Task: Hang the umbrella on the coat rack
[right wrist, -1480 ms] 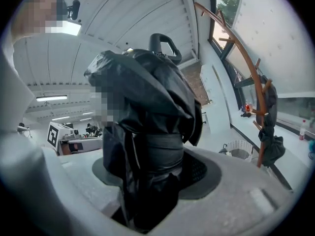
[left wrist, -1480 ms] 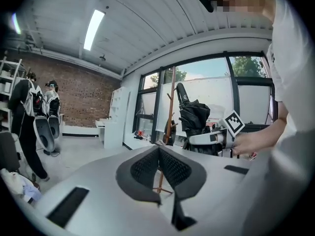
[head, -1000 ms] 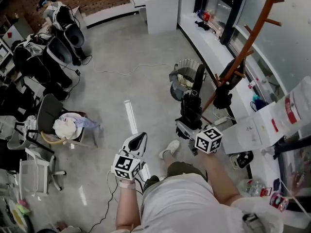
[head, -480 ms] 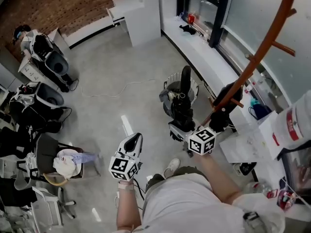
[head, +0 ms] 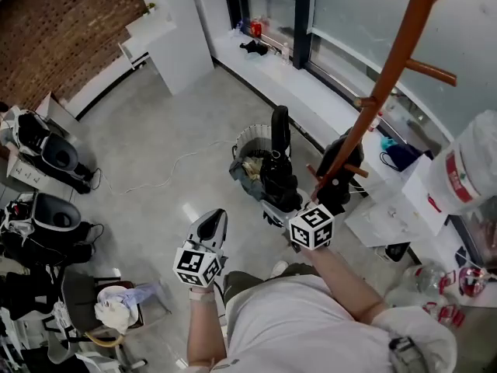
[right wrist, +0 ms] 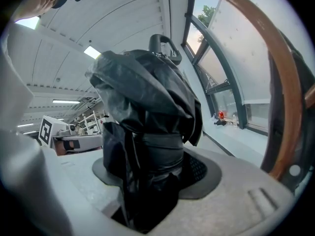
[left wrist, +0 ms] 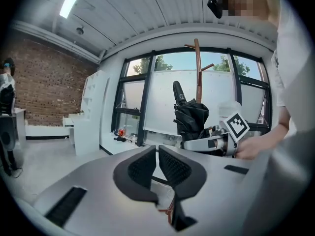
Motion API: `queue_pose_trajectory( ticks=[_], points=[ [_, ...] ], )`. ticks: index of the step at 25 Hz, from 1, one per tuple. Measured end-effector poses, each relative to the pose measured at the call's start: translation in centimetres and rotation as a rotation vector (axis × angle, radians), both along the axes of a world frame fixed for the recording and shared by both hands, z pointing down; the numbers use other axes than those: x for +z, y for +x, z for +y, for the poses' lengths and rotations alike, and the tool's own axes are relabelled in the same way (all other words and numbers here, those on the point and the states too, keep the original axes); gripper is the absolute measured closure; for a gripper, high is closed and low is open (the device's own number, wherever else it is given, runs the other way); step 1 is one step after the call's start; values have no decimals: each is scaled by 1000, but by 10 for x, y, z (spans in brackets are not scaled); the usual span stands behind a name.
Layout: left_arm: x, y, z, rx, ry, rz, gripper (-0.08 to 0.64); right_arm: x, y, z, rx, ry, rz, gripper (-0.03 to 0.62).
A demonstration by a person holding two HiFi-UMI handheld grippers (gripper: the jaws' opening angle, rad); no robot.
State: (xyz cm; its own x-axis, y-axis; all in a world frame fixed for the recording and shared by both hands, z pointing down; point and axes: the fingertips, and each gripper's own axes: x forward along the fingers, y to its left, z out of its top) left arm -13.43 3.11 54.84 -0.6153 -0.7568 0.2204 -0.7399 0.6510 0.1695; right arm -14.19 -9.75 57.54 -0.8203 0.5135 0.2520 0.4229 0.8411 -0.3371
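- Left gripper: nearest the person, carried low and to the left of the load. Its jaws are drawn together to a narrow slit with nothing between them. It is idle, probably kept free to steady the load at the hanging step.
- Right gripper: clenched on the folded black umbrella, with the pads pressing the strapped canopy around its lower part. This low grip leaves the handle standing upward and clear, so it is likely the end to be hooked on.
- Position of the umbrella: it is held upright in the air in front of the person, just beside the pole of the coat rack. It appears to be apart from the pole and is not yet hung.
- Coat rack: a reddish-brown pole with short pegs sticking out, one peg free higher up. A dark item, too shapeless to identify, already hangs on the lower part, so a free upper peg looks like the better target. The handle would have to be raised above that peg.
- Waste basket: it stands on the floor behind the umbrella and holds crumpled paper. It plays no part in the task.
- Background: a white window ledge runs along the glass, then a white cabinet, and farthest off a brick wall.
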Motion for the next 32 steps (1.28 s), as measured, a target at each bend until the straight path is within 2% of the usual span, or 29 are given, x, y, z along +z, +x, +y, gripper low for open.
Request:
queue_pose_trajectory(
  ticks=[7, 12, 23, 27, 32],
  points=[
    [6, -25, -47, 163, 9, 1, 557, 8, -3, -20, 91, 61, 10, 319],
    [3, -52, -72, 286, 19, 1, 557, 6, -20, -31, 192, 82, 13, 319],
    [-16, -138, -108, 559, 40, -4, 557, -19, -92, -57, 437, 108, 10, 319],
    [-26, -163, -119, 639, 49, -30, 557, -36, -121, -67, 503, 88, -21, 319],
    [-37, -194, -125, 717, 67, -58, 557, -69, -156, -74, 556, 110, -84, 319]
  ],
)
